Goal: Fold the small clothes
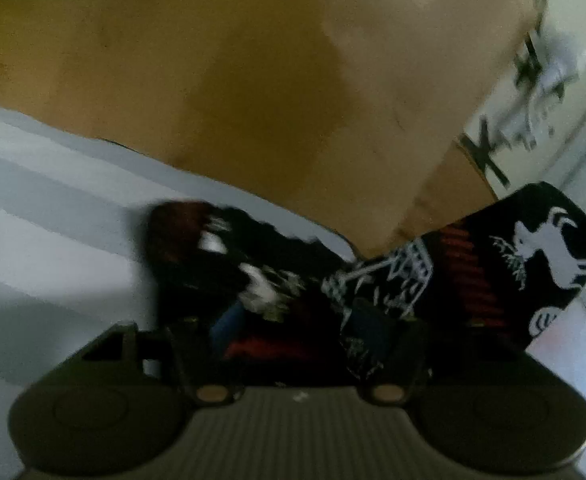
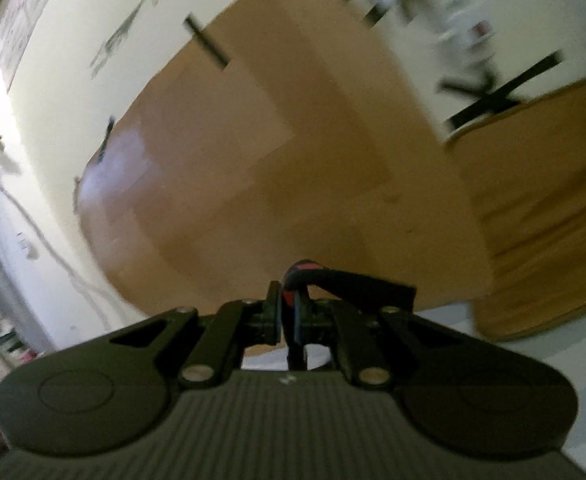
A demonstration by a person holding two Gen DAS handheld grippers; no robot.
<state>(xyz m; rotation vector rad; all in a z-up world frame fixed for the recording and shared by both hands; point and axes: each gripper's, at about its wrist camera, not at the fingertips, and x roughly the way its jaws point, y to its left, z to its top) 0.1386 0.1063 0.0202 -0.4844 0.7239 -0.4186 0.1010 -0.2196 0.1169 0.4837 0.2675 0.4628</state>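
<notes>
Big cardboard box fills the upper half of the left wrist view, from 9 to 1 o'clock; the same brown box takes the centre of the right wrist view, with a wooden board leaning at 3 o'clock. White wall behind, black tape strips on it, blurred.

Surface under the clothes is white with grey stripes, at 8 to 9 o'clock in the left view; can't tell if it is a bed or a table.

Black sock with red bars and white print runs from centre to 3 o'clock, its far end lifted off the surface. Near end bunched at centre, right in front of the left gripper.

Left gripper: jaws apart, sock between them, pads not clearly pressing; blurred.

Right gripper: jaws closed tight on a thin fold of black and red fabric, which sticks out toward 2 o'clock.
</notes>
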